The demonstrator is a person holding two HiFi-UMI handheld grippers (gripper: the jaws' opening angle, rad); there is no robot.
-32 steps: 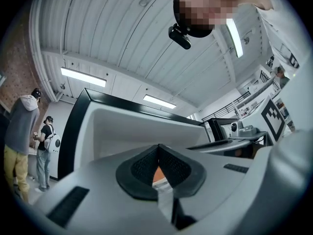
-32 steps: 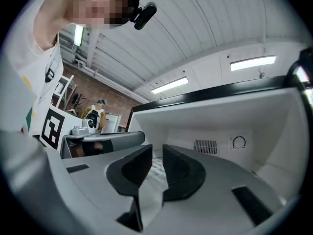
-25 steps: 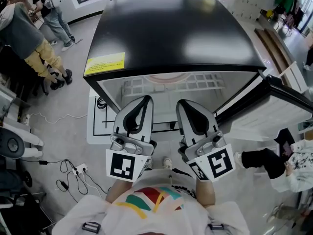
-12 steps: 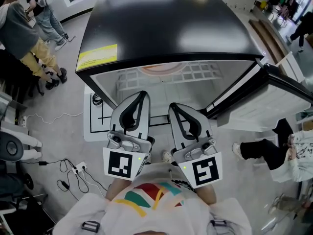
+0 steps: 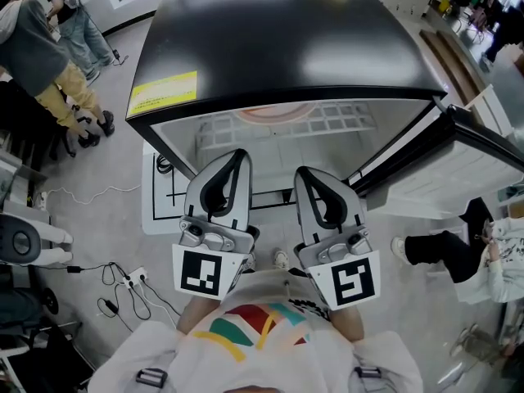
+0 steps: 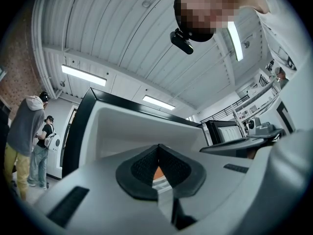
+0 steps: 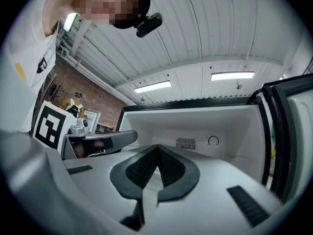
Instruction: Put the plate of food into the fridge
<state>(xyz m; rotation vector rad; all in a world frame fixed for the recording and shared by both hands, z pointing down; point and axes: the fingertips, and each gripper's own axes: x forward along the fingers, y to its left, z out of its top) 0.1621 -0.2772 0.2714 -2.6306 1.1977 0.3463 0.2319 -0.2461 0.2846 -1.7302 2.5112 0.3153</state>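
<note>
In fridge (image 5: 286, 47), plate (image 5: 274, 112) lies flat, face up; L claw (image 5: 239, 155) & R claw (image 5: 303, 173) pressed together, empty.

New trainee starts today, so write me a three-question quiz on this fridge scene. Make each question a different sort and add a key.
1. True or false: the fridge door stands open.
2. Where is the plate? A) inside the fridge; B) held in a gripper; C) on the floor.
3. Fill in: the left gripper and the right gripper are both ____ and hold nothing.
Key: 1 true; 2 A; 3 shut.
</note>
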